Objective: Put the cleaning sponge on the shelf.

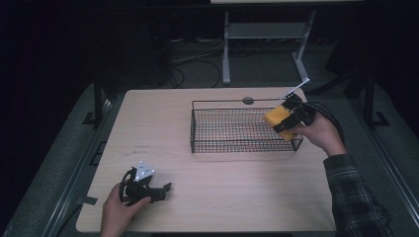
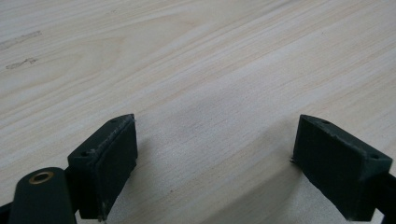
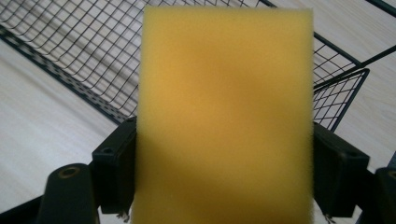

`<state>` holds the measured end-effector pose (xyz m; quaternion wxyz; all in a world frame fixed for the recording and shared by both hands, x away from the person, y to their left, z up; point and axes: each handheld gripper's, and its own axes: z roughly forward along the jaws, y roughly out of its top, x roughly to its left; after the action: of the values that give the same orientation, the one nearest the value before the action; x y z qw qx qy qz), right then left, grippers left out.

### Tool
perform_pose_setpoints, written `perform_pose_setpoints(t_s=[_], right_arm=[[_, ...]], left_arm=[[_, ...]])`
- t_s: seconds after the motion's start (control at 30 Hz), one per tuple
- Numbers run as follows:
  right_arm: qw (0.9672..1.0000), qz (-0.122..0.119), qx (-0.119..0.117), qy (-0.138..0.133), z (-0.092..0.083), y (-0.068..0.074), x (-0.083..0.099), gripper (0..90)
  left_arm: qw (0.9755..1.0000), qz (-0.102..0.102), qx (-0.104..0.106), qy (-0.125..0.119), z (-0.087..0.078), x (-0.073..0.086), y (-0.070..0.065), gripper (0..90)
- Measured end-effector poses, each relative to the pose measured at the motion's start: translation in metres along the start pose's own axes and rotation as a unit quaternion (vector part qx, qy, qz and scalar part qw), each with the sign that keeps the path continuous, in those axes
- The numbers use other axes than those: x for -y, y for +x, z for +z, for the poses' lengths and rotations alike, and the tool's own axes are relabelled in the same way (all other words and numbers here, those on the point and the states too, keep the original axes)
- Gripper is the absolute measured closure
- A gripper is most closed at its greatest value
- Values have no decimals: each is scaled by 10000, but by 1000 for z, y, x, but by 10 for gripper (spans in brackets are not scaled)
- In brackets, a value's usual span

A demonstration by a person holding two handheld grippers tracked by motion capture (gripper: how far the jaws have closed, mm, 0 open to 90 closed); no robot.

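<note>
**Yellow sponge held over the right end of a wire basket**

High view: one yellow sponge (image 1: 277,118), a plain rectangular block, is gripped by the right gripper (image 1: 291,120) above the right end of a single black wire basket (image 1: 232,143). The basket is long, low and open-topped, and stands on the far right part of a light wooden table (image 1: 163,123). The right hand (image 1: 321,133) comes out of a plaid sleeve (image 1: 353,192). The left gripper (image 1: 160,190) rests low near the table's front left edge, held by the left hand (image 1: 118,210), well apart from the basket. No readable writing shows on anything.

Left gripper view: the two black jaws stand spread wide apart over bare wood grain, with nothing between them. A few faint dark marks sit on the tabletop at upper left.

Right gripper view: the sponge (image 3: 224,116) has a uniform yellow foam face, blurred by closeness, unmarked and with no label. The two jaws pinch it at its left and right sides. Behind it lies the basket's (image 3: 84,60) wire mesh and rim, with the table beneath.
</note>
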<state>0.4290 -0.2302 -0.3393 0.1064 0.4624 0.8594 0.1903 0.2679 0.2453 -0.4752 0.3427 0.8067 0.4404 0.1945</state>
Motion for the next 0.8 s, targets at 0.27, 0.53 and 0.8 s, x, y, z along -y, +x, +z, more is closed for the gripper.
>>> perform_pose_setpoints(t_s=[0.27, 0.53, 0.8], right_arm=[[9998, 157, 78, -33, 11, -8, -6, 224], [9991, 414, 96, -55, 26, -18, -10, 224], [9990, 451, 61, 32, 40, -19, -12, 223]], left_arm=[[10000, -3, 0, 0, 0, 0, 0, 129], [10000, 0, -1, 2, 0, 0, 0, 129], [10000, 0, -2, 0, 0, 0, 0, 129]])
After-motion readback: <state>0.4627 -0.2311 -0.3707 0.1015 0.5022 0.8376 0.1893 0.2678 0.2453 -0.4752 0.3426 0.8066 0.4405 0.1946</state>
